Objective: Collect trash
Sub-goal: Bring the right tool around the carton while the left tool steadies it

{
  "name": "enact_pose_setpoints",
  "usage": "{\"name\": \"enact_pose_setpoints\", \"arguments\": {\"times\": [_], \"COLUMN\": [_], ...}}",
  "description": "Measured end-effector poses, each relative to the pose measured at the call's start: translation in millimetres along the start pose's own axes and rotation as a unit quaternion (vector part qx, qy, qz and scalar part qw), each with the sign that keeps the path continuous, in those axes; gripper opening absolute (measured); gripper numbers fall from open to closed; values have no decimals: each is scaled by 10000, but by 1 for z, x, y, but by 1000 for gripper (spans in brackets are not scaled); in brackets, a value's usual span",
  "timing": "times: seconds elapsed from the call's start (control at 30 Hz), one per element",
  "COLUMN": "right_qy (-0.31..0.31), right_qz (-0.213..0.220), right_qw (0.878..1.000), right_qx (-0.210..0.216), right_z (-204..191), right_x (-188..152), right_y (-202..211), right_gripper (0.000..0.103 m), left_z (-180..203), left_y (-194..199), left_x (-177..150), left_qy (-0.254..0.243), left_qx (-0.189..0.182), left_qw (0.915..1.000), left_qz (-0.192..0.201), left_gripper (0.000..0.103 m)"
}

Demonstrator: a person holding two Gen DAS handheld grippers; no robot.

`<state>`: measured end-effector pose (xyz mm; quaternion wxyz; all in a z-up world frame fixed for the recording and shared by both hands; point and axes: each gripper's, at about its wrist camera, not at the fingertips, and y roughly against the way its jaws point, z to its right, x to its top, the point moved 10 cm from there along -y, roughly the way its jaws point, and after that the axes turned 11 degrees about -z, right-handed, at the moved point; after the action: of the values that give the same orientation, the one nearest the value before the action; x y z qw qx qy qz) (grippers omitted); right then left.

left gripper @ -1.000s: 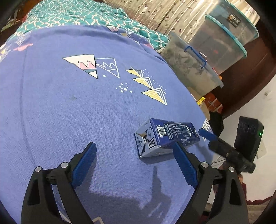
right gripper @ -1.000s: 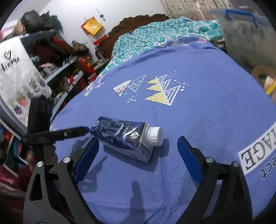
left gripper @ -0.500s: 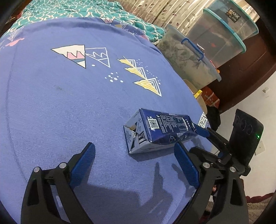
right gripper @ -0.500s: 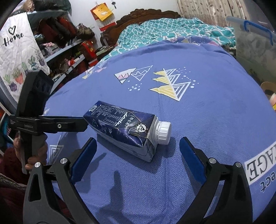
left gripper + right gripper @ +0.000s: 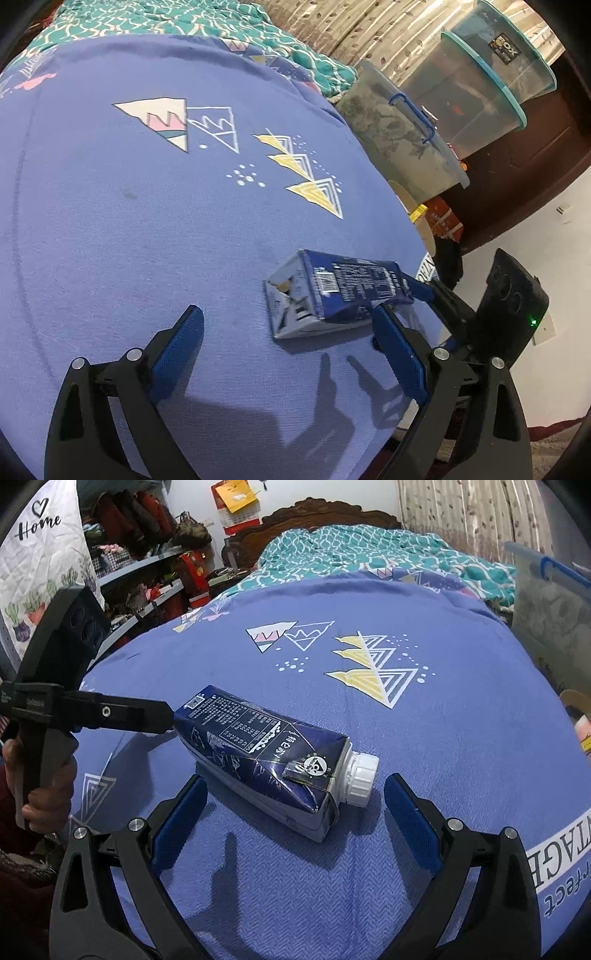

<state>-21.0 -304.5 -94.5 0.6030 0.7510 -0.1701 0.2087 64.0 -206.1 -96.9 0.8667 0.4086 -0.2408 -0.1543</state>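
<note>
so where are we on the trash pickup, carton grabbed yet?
Not yet. Done: nothing visibly collected; no bin in view. In hand: the carton lies on its side on the blue bedspread, capped. The right gripper is open, straddling its cap end; the left gripper is open at the base end. Left: close on it, lift, bin it.

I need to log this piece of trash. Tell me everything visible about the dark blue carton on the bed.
The carton is dark blue printed card with white text, a QR code, and a white ribbed screw cap, closed. It lies on its side on the blue bedsheet, dented. The left gripper seems to touch its base end.
</note>
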Motion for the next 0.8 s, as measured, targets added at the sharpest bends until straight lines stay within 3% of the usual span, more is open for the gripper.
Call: {"name": "enact_pose_setpoints", "arguments": {"times": [0.23, 0.53, 0.8], "right_qy": [57, 267, 467], "right_qz": [-142, -85, -46], "right_qw": [9998, 9994, 9985], "right_qx": [85, 190, -274], "right_z": [-6, -26, -22], "right_x": [-2, -13, -10], "right_y": [-9, 0, -3], "right_gripper": [96, 96, 96], "left_z": [17, 10, 11], "left_y": [-19, -14, -15], "left_x": [-3, 4, 1], "left_qy": [-293, -196, -232], "left_qx": [55, 68, 100], "left_qw": [9993, 9997, 9996], "left_qz": [-234, -105, -128], "left_gripper": [66, 67, 67]}}
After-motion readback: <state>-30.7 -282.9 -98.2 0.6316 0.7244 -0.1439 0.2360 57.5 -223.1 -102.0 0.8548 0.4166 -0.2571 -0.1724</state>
